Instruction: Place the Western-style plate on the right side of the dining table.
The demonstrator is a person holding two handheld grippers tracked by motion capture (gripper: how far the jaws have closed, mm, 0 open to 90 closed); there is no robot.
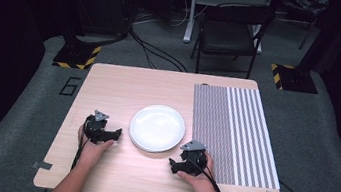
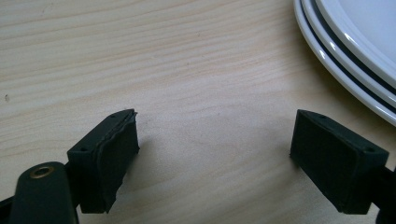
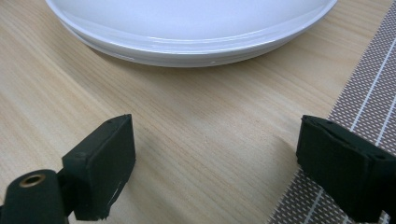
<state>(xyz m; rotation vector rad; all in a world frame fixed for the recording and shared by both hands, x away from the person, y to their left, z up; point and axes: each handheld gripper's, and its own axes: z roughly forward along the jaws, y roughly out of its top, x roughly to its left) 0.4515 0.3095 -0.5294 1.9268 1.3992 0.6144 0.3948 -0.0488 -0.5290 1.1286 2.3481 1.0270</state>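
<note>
Plates [image 1: 157,128] sit between both open tools, rims untouched, bare table [image 1: 124,87] beyond.

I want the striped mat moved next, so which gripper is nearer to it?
Right. The right gripper sits at the striped mat's near left edge, one jaw over it, jaws open. The left gripper lies beyond the stacked white plates, on the mat's far side.
</note>
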